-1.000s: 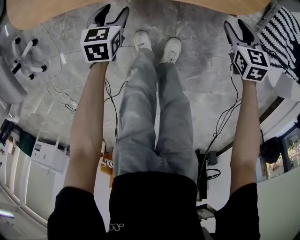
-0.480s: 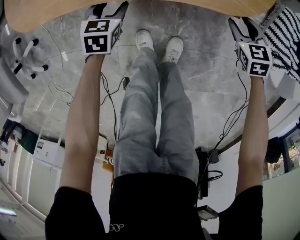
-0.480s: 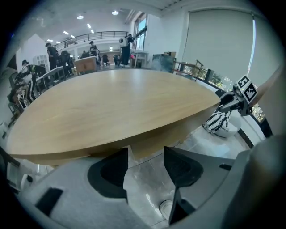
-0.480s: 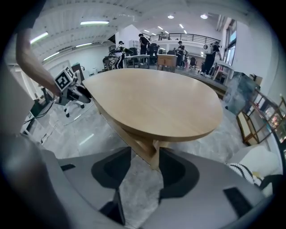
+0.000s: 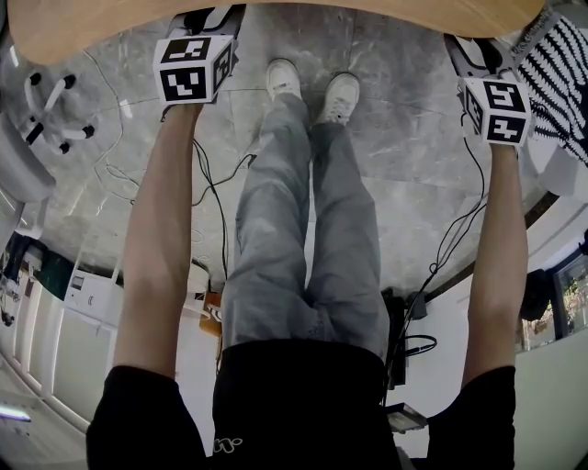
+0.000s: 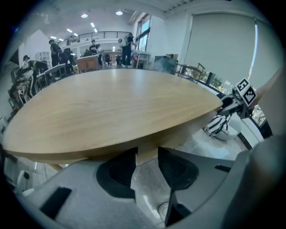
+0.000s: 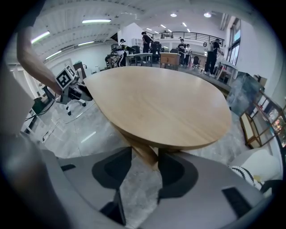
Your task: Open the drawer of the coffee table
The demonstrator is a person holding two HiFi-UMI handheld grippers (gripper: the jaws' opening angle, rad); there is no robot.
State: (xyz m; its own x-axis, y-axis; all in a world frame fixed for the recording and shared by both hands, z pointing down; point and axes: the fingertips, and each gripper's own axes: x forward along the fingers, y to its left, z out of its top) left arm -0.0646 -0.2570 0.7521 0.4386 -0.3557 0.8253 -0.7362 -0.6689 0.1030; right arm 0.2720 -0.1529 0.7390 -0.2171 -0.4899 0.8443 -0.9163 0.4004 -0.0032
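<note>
The coffee table (image 5: 83,32) is an oval of light wood along the top of the head view; no drawer shows in any view. My left gripper (image 5: 209,14) reaches up to its near rim, tips hidden by the rim. In the left gripper view the table (image 6: 111,107) fills the middle. My left gripper (image 6: 146,161) has just been closing its jaws. A strip of pale wood under the rim shows in the gap, and the pads do not visibly press on it. My right gripper (image 5: 469,48) is at the rim's right end. My right gripper (image 7: 145,163) is open, with the table's leg (image 7: 143,150) behind the gap.
A black-and-white striped pouf (image 5: 551,64) stands at the right of the table. A white chair base (image 5: 55,110) stands on the marble floor at the left. Cables (image 5: 220,184) trail beside the person's legs (image 5: 294,211). People and desks stand far behind the table.
Both grippers have moved up the head view to the table's rim. The left gripper's open tips, clearly visible before, are now cut off by the rim.
</note>
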